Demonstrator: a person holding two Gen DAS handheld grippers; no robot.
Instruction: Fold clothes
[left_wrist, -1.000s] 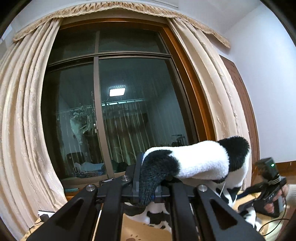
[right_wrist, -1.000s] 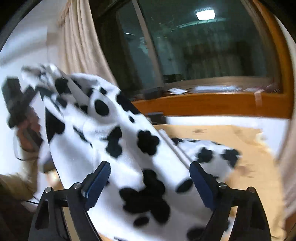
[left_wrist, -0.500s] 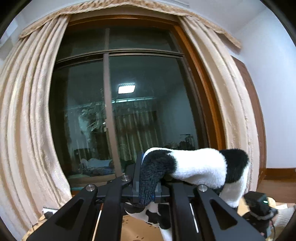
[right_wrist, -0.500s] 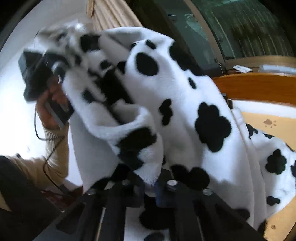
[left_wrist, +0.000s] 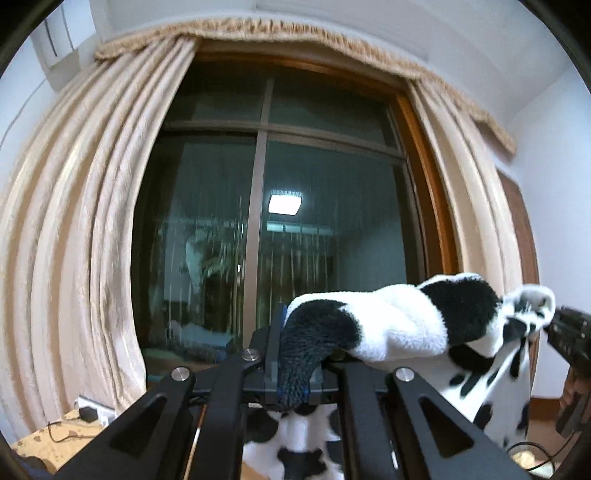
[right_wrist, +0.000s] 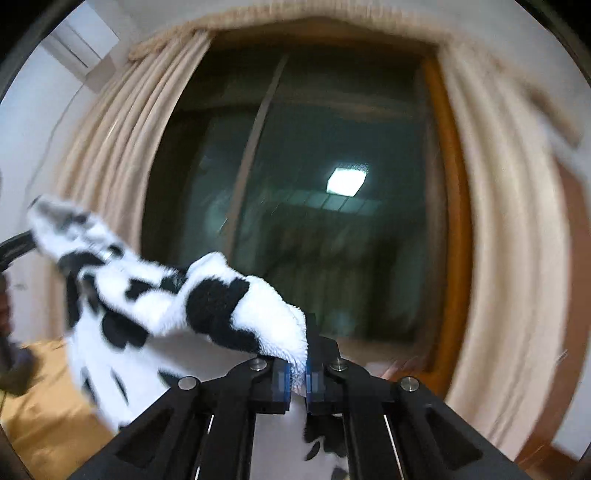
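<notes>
A fluffy white garment with black spots (left_wrist: 399, 325) is held up in the air between both grippers. My left gripper (left_wrist: 293, 376) is shut on one edge of it; the cloth drapes right and hangs down. My right gripper (right_wrist: 297, 380) is shut on another edge of the garment (right_wrist: 221, 306), which stretches left toward the other gripper at the frame's left edge. The right gripper also shows at the right edge of the left wrist view (left_wrist: 569, 343). Both point up toward the window.
A large dark window (left_wrist: 295, 229) with a wooden frame and beige curtains (left_wrist: 74, 240) fills both views. A tan surface (right_wrist: 40, 417) lies below at the left. A power strip with cables (left_wrist: 88, 411) sits at the lower left.
Both grippers have lifted and tilted upward with the garment. The right gripper went from open to shut on the garment's edge and swung from facing the cloth to facing the window.
</notes>
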